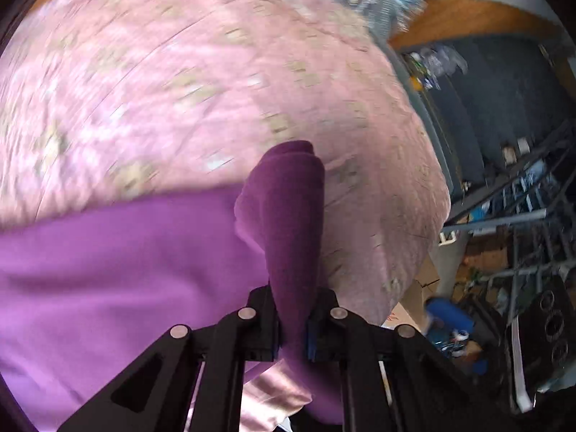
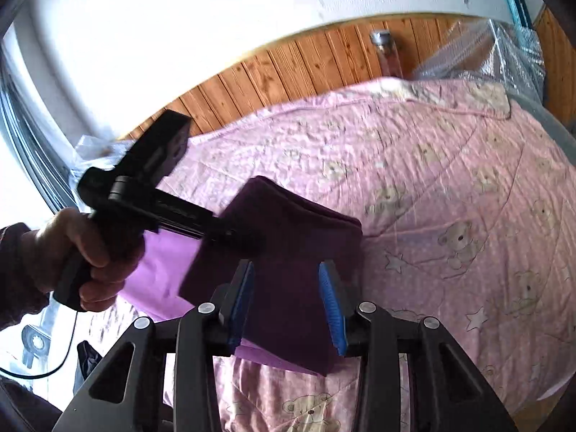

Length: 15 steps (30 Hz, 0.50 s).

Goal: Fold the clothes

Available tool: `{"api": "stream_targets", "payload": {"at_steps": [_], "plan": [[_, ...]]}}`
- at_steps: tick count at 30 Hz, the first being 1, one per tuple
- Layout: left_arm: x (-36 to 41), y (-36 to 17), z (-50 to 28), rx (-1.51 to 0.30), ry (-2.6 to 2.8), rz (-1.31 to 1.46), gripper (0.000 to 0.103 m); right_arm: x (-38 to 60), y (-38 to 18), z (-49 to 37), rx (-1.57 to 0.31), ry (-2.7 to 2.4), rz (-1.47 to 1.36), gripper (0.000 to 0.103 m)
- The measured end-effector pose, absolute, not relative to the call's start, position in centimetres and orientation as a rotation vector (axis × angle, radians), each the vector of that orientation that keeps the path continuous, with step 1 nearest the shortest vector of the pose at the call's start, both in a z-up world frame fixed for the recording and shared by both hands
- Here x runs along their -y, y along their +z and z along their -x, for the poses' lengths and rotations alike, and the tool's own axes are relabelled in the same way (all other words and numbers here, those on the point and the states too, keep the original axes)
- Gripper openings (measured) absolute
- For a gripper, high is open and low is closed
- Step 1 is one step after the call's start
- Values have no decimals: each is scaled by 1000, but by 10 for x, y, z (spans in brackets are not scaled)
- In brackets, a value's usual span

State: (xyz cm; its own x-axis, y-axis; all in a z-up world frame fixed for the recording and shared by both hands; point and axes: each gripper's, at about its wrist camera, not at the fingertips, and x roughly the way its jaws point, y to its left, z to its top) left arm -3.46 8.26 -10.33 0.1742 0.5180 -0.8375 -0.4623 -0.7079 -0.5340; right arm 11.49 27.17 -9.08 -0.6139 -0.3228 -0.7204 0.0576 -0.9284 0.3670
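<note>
A folded dark purple garment [image 2: 288,230] is lifted over a pink teddy-bear quilt [image 2: 450,187]. A lighter purple garment [image 2: 162,262] lies spread below it. My left gripper [image 1: 293,324] is shut on a thick fold of the dark purple garment [image 1: 288,216], which sticks out past the fingers. In the right wrist view a hand [image 2: 82,252] holds the left gripper [image 2: 241,235] clamped on the garment's left edge. My right gripper [image 2: 288,306] is open, its blue pads [image 2: 333,306] standing apart, one on each side of the garment's near part. The left wrist view is motion-blurred.
The quilt [image 1: 180,90] covers a bed that drops off to the right. Beyond that edge are a dark mat [image 1: 504,90], a metal rack [image 1: 522,198] and floor clutter. A wooden panel wall [image 2: 288,68], a bottle [image 2: 387,54] and plastic wrap [image 2: 504,50] stand behind the bed.
</note>
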Motion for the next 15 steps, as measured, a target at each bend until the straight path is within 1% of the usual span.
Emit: {"api": "stream_targets", "payload": {"at_steps": [3, 5, 6, 7, 9, 12, 15], "plan": [[-55, -136, 47, 141, 1617, 1723, 10, -260, -143, -85, 424, -2511, -1496, 23], [-44, -157, 49, 175, 1599, 1747, 10, -252, -172, -78, 338, -2472, -1597, 23], [-41, -165, 47, 173, 1603, 1759, 13, -250, -179, -78, 297, -2469, -1609, 22], [-36, -171, 46, 181, 1609, 1762, 16, -250, -178, -77, 272, -2469, -1607, 22], [-27, -178, 43, 228, 1616, 1753, 19, -249, -172, -67, 234, -2442, -1656, 22], [-18, -175, 42, 310, 1639, 1740, 22, -245, -146, -47, 143, -2518, -1595, 24], [-1, -165, 35, 355, 1690, 1708, 26, -242, -148, -12, 109, -2541, -1607, 24]]}}
